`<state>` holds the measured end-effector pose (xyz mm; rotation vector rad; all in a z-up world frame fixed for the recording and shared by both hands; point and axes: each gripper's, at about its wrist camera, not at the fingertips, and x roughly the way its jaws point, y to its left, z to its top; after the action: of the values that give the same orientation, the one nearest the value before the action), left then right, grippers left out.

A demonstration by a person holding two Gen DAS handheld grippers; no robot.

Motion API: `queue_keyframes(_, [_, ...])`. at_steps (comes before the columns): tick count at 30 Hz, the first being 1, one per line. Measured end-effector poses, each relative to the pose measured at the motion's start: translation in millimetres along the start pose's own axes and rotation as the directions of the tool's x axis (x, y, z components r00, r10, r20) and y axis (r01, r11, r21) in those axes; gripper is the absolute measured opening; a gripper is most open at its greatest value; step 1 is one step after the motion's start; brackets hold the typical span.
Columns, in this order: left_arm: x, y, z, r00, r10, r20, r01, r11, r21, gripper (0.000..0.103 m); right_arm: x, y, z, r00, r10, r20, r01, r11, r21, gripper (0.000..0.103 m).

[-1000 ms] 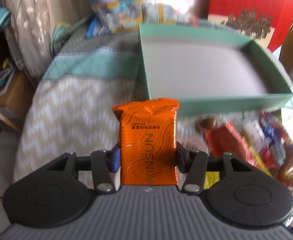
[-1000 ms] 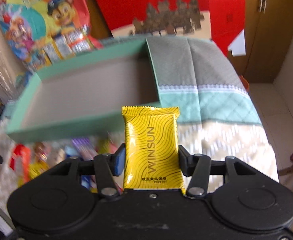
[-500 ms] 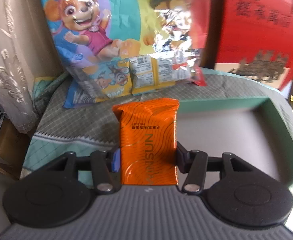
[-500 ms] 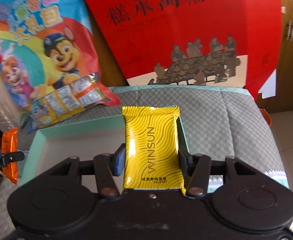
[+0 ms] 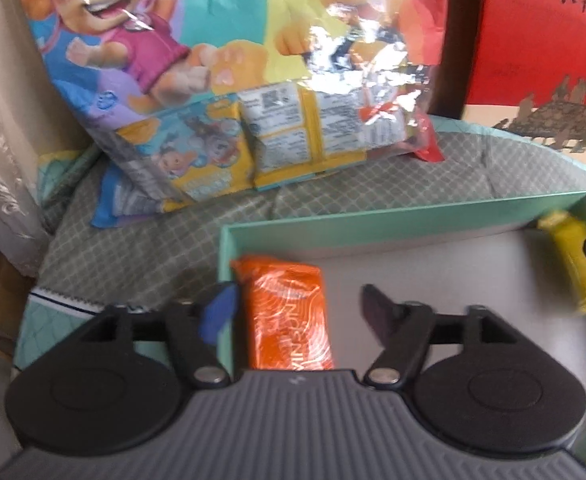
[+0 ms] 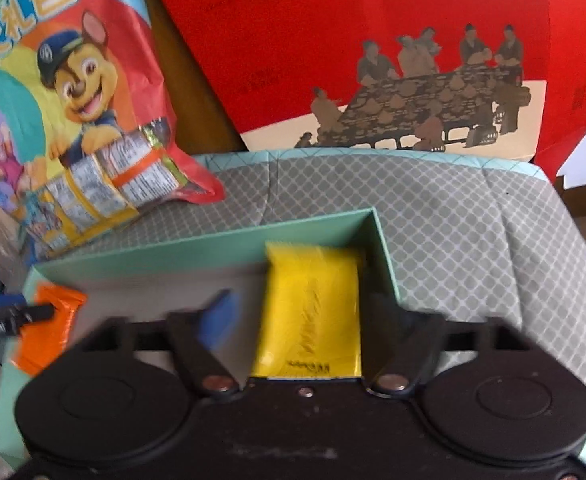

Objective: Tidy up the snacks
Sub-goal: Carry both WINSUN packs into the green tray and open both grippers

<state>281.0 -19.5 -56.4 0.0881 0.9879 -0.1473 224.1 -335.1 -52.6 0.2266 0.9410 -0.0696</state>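
A mint green box [image 5: 373,220] with a grey floor lies on the quilted cloth. My left gripper [image 5: 299,312] is open over the box's far left corner, and an orange snack packet [image 5: 289,316] lies between its spread fingers, free of them. My right gripper [image 6: 309,312] is open over the far right corner, with a yellow snack packet [image 6: 313,312] lying loose between its fingers. The yellow packet also shows in the left wrist view [image 5: 577,264], and the orange packet in the right wrist view [image 6: 49,328].
A large cartoon-dog snack bag [image 5: 221,80] leans behind the box at the left; it also shows in the right wrist view [image 6: 65,112]. A red gift bag [image 6: 393,52] stands behind at the right. The grey quilted cloth [image 6: 473,232] surrounds the box.
Both grippers have moved forward to the box's far corners, lowered and opened. The orange and yellow packets have been let go and now lie in the box.
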Motion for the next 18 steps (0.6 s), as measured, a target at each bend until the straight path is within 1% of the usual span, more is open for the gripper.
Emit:
queue_keyframes(1, [-3,-3,-1,1.000,-0.004,0.008,0.004,1.000,0.002,0.087,-2,0,-1,1.000,0.013,0.012,-0.013,1.000,0.007,0.095])
queue_keyframes(2, [-8,-6,-3,1.000,0.013,0.025,-0.013,1.000,0.008,0.097,-6,1,-1,1.000,0.019,0.018,-0.019,1.000,0.010,0.098])
queue_keyframes(3, [-14,-8,-5,0.999,0.026,0.041,-0.027,0.999,0.017,0.101,-10,2,-1,1.000,0.022,0.020,-0.022,1.000,0.012,0.100])
queue_keyframes(5, [-26,-11,-8,0.998,0.017,0.057,-0.018,0.999,0.026,0.102,-20,3,-4,0.999,0.033,0.026,-0.033,0.999,0.021,0.103])
queue_keyframes(8, [-42,-11,-18,0.999,-0.016,0.048,0.015,1.000,0.017,0.102,-40,5,-12,0.998,0.050,0.033,-0.051,0.998,0.029,0.103])
queue_keyframes(10, [-55,-11,-27,0.998,-0.025,0.050,0.024,1.000,0.020,0.103,-54,7,-20,0.997,0.069,0.026,-0.069,0.997,0.024,0.103])
queue_keyframes(13, [-73,-12,-47,0.999,-0.032,0.044,0.031,0.999,0.027,0.103,-72,12,-35,0.997,0.075,0.014,-0.075,0.997,0.003,0.103])
queue_keyframes(18, [-98,-11,-88,0.999,-0.046,0.006,0.046,0.999,0.021,0.103,-106,15,-66,0.995,0.098,-0.001,-0.098,0.995,0.003,0.103])
